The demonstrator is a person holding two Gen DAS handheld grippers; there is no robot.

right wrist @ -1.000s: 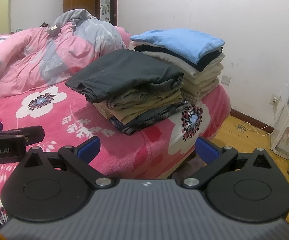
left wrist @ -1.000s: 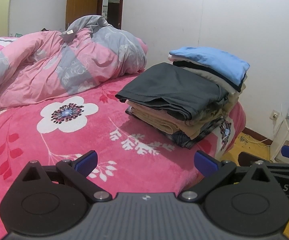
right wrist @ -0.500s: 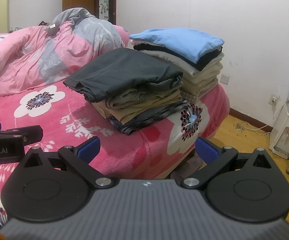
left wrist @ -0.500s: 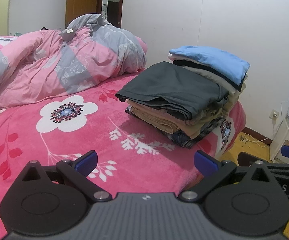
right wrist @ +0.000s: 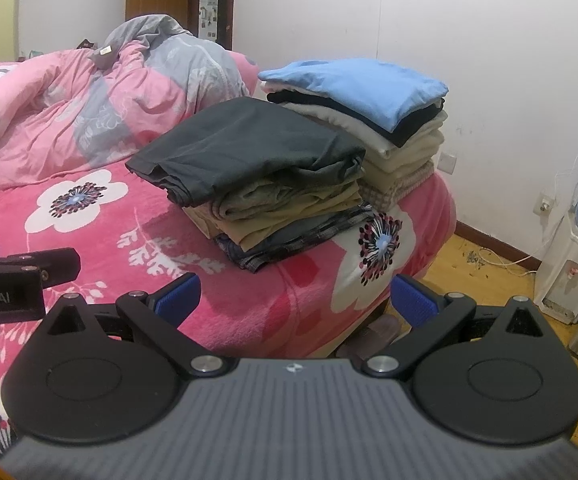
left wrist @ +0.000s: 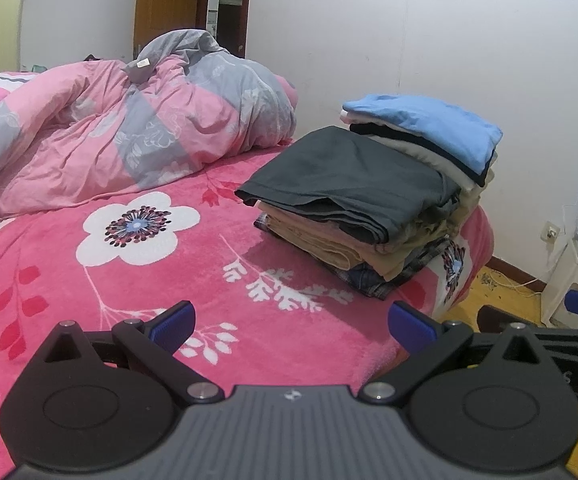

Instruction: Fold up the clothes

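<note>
The left gripper [left wrist: 291,322], black with blue pads on its two fingers, is spread wide and holds nothing; between its fingers lies only the bright pink plush bed blanket [left wrist: 177,280] printed with white flowers and leaf sprays. It hangs above the blanket near the foot corner of the bed, touching no cloth. The right gripper [right wrist: 295,294], of the same make, is just as wide apart and just as empty, poised over the corner of the bed where the blanket drops toward the yellow wooden floor [right wrist: 469,280]. Each gripper shows at the edge of the other's view, side by side and apart.

Beyond both, well clear of the fingers, stand two stacks of folded clothes on the blanket. The nearer stack is topped by a dark grey folded garment [left wrist: 349,176], with tan and olive pieces under it and a dark plaid one at the bottom. Touching it on the far side is a taller stack crowned by a light blue folded shirt [right wrist: 361,88], over a black layer and several cream ones.

Farther up the bed a rumpled pink and grey quilt [left wrist: 129,132] is heaped. A white water dispenser with a blue bottle [right wrist: 569,256] stands on the floor by the white wall.
</note>
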